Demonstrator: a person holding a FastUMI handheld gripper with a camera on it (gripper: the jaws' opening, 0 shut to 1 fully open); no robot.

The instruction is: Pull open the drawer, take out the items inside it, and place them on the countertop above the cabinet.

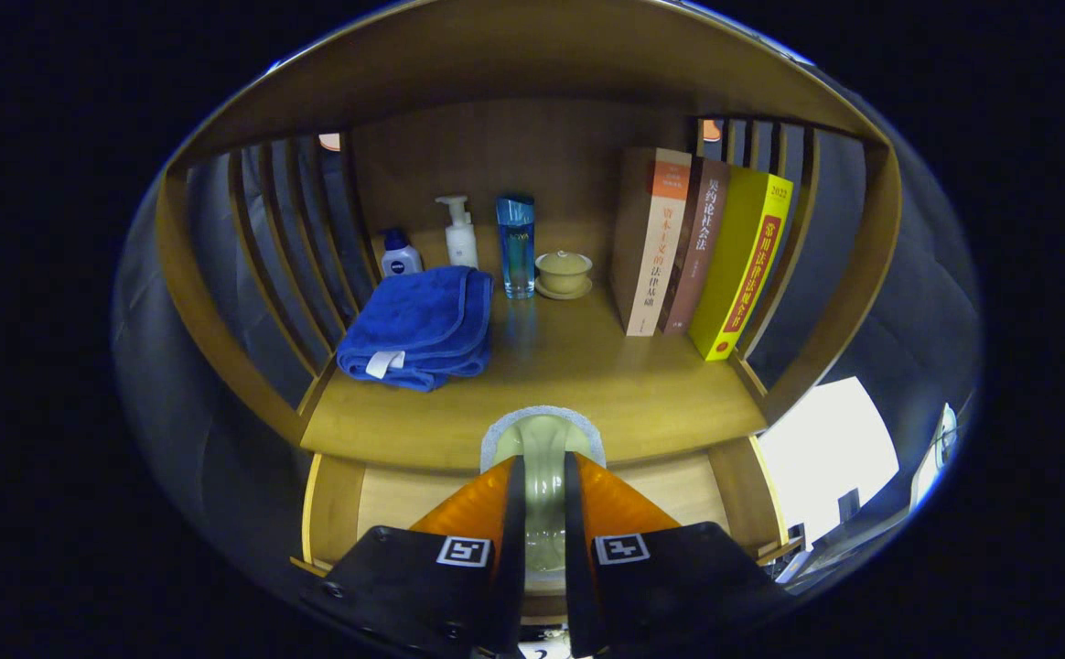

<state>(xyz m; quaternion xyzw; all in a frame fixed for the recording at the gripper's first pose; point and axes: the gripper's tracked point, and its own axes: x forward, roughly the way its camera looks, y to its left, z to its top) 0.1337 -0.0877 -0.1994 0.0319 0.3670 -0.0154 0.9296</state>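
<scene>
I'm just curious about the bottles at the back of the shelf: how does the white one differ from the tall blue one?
The white pump bottle is opaque with a pump head; the blue bottle is see-through, flat-capped and taller. The white pump bottle stands behind the folded blue towel, the blue bottle beside the lidded cup. Both stand upright.
</scene>
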